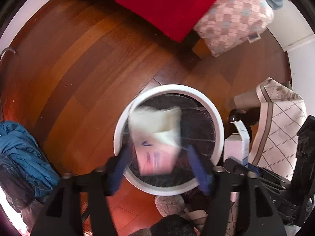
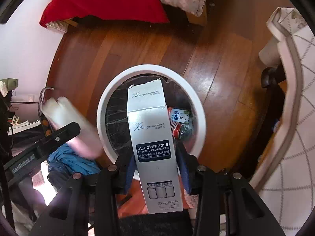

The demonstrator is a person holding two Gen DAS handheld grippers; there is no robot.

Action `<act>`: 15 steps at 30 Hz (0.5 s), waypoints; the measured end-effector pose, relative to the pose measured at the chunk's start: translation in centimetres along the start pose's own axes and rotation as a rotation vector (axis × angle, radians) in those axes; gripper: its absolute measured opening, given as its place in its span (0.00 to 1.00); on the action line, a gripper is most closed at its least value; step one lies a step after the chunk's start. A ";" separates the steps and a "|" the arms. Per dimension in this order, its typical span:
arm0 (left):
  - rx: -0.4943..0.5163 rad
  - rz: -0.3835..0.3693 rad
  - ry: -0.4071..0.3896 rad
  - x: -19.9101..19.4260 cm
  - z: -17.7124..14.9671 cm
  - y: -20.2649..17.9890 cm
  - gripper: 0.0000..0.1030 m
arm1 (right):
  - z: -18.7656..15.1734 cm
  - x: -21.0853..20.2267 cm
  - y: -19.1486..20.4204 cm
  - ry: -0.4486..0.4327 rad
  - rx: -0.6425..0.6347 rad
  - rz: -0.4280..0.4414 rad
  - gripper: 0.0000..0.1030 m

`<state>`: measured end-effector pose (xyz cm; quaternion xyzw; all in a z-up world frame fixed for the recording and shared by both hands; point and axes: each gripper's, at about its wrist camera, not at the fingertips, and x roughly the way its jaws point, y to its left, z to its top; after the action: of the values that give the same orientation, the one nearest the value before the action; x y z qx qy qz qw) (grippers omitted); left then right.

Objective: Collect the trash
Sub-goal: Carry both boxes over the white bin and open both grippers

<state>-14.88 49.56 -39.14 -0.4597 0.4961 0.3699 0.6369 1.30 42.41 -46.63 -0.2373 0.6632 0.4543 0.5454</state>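
A round bin is set on a wooden floor, with both grippers held above its mouth. Between the spread fingers of the left gripper a blurred packet is seen over the bin opening, clear of both pads. A tall carton is clamped upright in the right gripper, its top flap over the bin. A can is lying inside the bin. A bed cover and a pillow are placed beyond the bin, a quilted cloth to its right, and a bundled garment to its left.
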 end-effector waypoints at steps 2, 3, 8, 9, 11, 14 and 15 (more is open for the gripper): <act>-0.018 0.005 -0.012 -0.1 0.1 0.7 0.87 | 0.8 0.9 0.1 0.007 0.006 -0.001 0.53; -0.021 0.011 -0.014 -0.3 0.1 1.0 0.91 | 1.0 1.2 0.3 0.008 0.003 -0.002 0.60; -0.012 0.106 -0.059 -0.9 -1.0 2.0 0.96 | 0.8 0.9 0.7 -0.014 -0.025 -0.036 0.84; -0.008 0.128 -0.077 -1.2 -1.4 2.2 0.96 | 0.7 0.8 0.8 -0.020 -0.033 -0.045 0.87; -0.005 0.164 -0.117 -1.7 -2.3 2.4 0.96 | 0.1 0.2 0.9 -0.035 -0.050 -0.058 0.96; 0.003 0.192 -0.142 -2.2 -3.5 2.4 0.96 | -0.8 -0.9 1.0 -0.065 -0.075 -0.105 1.00; 0.006 0.195 -0.147 -2.4 -4.0 2.4 0.96 | -1.3 -1.3 0.8 -0.073 -0.086 -0.124 1.00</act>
<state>-18.82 46.44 -37.68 -0.3789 0.4915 0.4616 0.6339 0.35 41.45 -45.09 -0.2844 0.6067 0.4560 0.5858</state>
